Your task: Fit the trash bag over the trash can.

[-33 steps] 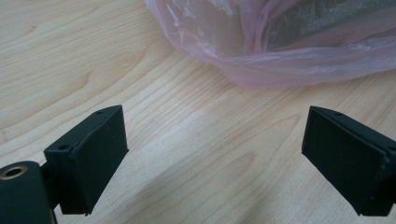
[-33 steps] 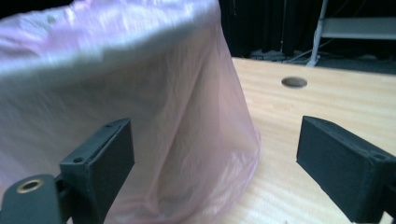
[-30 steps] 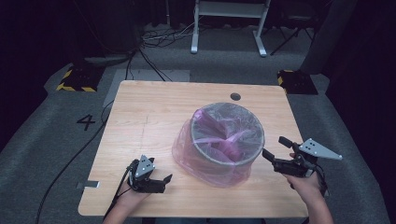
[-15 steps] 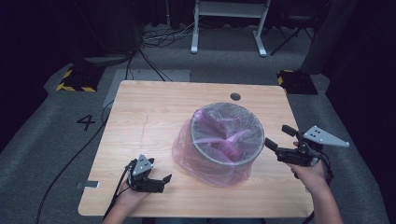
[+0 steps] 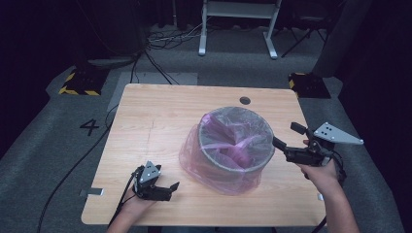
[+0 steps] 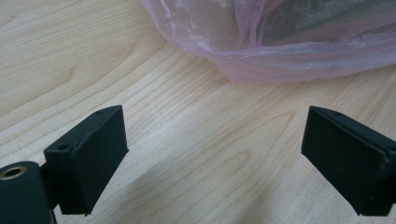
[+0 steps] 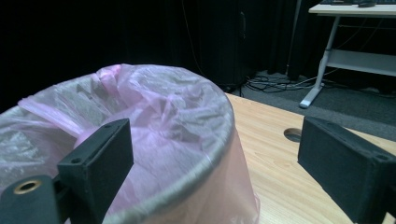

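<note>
1. Since the earlier frame, the right gripper point(image 5: 284, 141) had risen toward the bin's rim, while the left gripper point(image 5: 167, 188) stayed low near the counter's point(image 5: 160, 121) front edge.
2. The round grey mesh waste bin point(image 5: 236, 167) stood right of the pale wooden counter's centre, lined with a thin, crinkled, translucent pink plastic bag point(image 5: 214, 167).
3. The lining seemed mostly done: film draped over the rim and pooled on the wood, though loose folds inside probably wanted spreading.
4. Both grippers gaped wide, holding nothing; the right gripper's jaws stood at the rim's right side.
</note>
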A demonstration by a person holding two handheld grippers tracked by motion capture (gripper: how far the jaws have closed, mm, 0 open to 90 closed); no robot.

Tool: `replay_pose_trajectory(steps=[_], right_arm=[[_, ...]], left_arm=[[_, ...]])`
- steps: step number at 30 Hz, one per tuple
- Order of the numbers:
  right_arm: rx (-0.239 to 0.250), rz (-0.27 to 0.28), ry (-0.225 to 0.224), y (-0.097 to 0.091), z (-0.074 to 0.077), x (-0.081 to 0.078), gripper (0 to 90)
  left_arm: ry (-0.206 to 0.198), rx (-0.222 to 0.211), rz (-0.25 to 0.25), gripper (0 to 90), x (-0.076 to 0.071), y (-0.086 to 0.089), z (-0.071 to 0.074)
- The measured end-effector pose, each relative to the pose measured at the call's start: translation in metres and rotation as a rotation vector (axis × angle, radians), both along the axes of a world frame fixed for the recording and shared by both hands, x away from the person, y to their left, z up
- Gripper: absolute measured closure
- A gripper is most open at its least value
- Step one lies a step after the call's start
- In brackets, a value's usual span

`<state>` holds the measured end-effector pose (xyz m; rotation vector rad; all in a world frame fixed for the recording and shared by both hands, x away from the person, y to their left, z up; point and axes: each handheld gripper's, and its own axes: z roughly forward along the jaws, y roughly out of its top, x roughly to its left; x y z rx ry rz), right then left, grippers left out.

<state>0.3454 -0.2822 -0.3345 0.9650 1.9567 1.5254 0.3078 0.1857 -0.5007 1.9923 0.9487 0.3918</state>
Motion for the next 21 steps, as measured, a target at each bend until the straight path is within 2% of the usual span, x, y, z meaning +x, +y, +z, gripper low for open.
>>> replay_pose_trajectory(steps=[21], right_arm=[[-0.037,0.044,0.019,0.034,0.022,0.020,10.3]], left_arm=[[-0.002,-0.002,-0.008,6.7,0.000,0.001,0.000]])
